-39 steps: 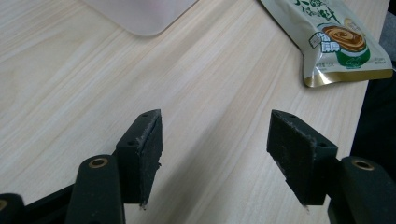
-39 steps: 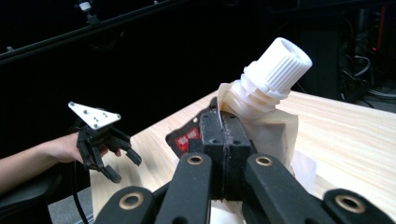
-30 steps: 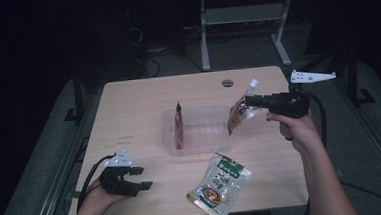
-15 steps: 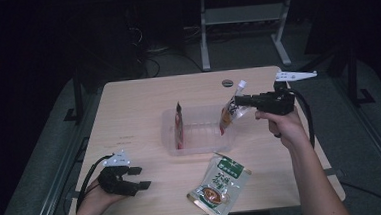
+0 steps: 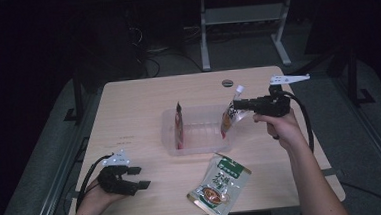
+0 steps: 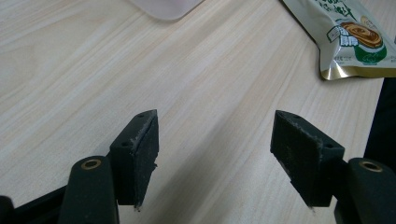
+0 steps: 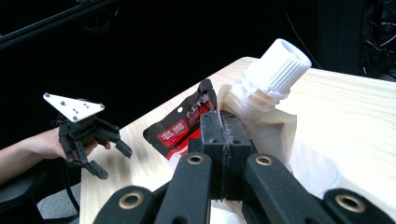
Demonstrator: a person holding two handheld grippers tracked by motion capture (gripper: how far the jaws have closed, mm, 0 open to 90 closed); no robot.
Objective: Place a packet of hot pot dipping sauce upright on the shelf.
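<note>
— Plastic pouch with the white screw cap hangs from our right gripper; the jaws are pressed together on its upper edge, just under the cap. Below the gripper is the right end of the clear tray.

— So which step are we in?

— We think we are placing it. One red packet already stands in the tray, beyond the pouch on the far side from our right gripper.

— And our left gripper?

— It rests on the table, jaws spread, nothing between them. The green packet lies flat ahead of it.

— What does the next move need?

— We should lower the pouch until its bottom sits inside the tray wall, then release. Probably it must stay upright.
</note>
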